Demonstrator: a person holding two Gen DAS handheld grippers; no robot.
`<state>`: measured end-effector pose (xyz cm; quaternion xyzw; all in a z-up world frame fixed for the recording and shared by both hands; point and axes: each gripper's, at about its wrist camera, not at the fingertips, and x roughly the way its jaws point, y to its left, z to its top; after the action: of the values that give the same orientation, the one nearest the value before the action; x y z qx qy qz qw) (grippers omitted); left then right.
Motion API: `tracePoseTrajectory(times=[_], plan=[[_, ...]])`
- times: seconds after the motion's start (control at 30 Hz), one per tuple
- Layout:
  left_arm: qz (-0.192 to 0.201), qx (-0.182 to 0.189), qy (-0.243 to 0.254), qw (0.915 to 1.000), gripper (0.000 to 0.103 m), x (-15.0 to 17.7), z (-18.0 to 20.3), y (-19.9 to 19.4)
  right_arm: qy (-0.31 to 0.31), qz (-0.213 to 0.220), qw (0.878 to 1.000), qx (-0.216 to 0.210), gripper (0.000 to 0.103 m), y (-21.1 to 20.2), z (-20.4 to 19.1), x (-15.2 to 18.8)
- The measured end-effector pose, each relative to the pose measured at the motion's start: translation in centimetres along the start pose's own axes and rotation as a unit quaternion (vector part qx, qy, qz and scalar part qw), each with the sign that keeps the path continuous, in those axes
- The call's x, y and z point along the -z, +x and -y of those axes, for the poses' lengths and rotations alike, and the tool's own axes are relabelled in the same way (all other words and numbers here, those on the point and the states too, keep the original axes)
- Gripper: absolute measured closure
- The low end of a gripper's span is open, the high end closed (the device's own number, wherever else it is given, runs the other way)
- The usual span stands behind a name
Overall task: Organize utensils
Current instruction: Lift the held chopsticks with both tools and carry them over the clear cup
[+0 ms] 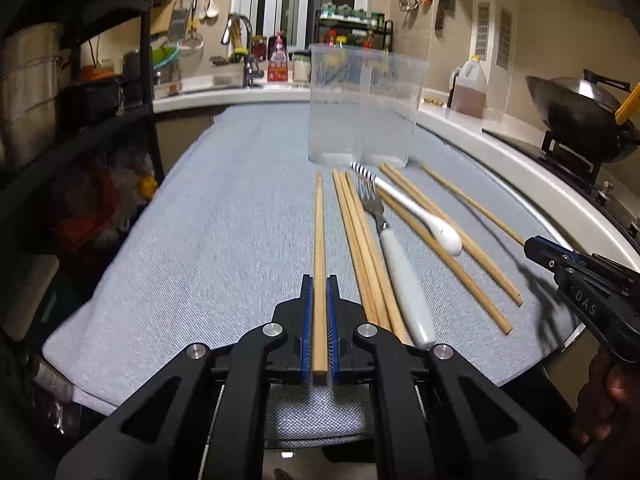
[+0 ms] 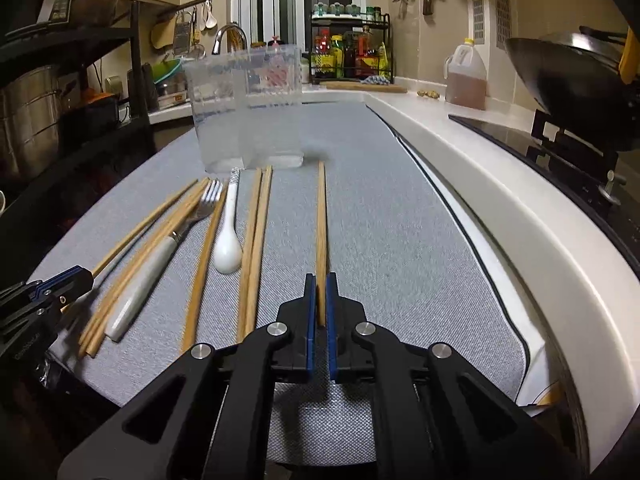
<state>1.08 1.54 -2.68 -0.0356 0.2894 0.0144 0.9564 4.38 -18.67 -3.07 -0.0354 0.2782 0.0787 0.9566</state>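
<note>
My left gripper [image 1: 319,280] is shut on the near end of one wooden chopstick [image 1: 319,232] that points toward a clear plastic container [image 1: 360,108] on the grey cloth [image 1: 200,240]. In the right wrist view my right gripper [image 2: 320,278] is likewise shut on another chopstick [image 2: 321,220]. Between them lie several loose chopsticks [image 1: 360,248], a fork with a white handle [image 1: 404,276] and a white spoon [image 1: 428,220]. Each gripper shows in the other's view: the right gripper [image 1: 534,246] at the right edge, the left gripper [image 2: 82,276] at the left edge.
A white counter edge [image 2: 500,200] runs along the right of the cloth, with a wok [image 1: 580,116] on a stove and an oil jug [image 1: 470,88] behind it. A black shelf rack [image 1: 80,80] with pots stands at the left. A sink and tap [image 2: 228,36] are at the back.
</note>
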Motion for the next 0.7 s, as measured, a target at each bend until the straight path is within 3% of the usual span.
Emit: tracePoseTrajectory(times=[0.33, 0.7], plan=[[0.075, 0.003, 0.022, 0.997, 0.096, -2.8, 0.5, -4.2, 0.0, 0.052, 0.999, 0.0, 0.098, -4.6, 0.7, -3.7], [0.107, 0.019, 0.012, 0.994, 0.096, -6.8, -0.2, -5.9, 0.007, 0.084, 0.996, -0.006, 0.098, -6.8, 1.3, -8.2]])
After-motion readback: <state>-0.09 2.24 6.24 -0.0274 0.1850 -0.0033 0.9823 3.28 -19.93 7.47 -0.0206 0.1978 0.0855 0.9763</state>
